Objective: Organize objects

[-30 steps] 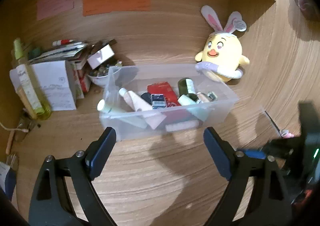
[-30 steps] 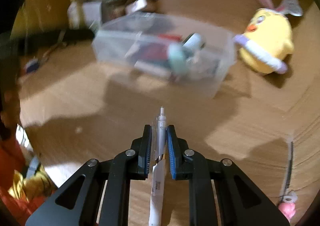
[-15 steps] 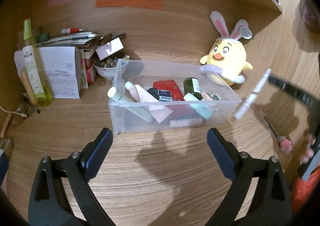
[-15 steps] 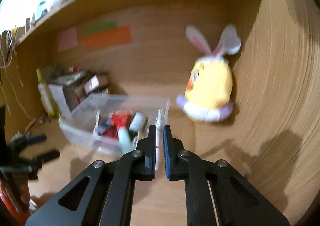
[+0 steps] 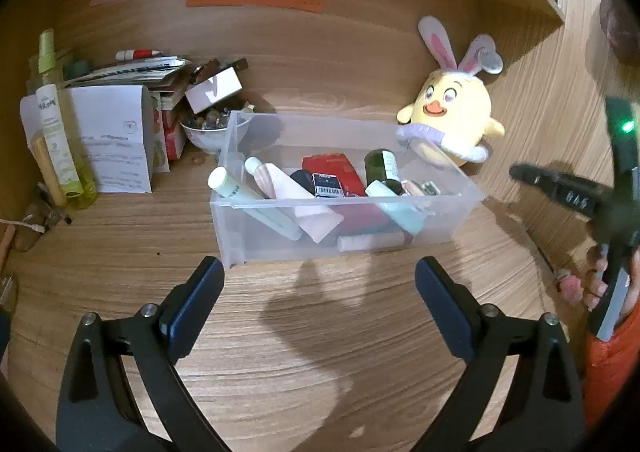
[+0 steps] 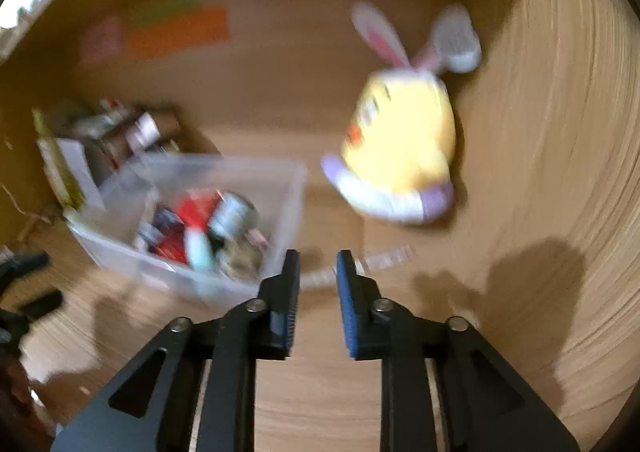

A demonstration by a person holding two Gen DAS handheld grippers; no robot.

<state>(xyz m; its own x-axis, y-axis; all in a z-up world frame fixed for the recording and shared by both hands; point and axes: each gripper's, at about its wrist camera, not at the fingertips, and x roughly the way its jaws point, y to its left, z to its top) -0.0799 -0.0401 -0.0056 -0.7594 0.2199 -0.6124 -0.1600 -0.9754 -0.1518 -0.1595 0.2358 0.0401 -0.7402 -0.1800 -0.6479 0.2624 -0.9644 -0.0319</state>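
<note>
The left hand-held gripper [image 5: 316, 292] is hovering spread wide over the counter [image 5: 280, 352], nothing between its pads. The right hand-held gripper [image 6: 317, 272] has just been opening; nothing is between its pads. Beyond them a blurred pen [image 6: 380, 262] is lying beside the clear bin [image 6: 132, 256], near the plush chick [image 6: 400, 148].
</note>
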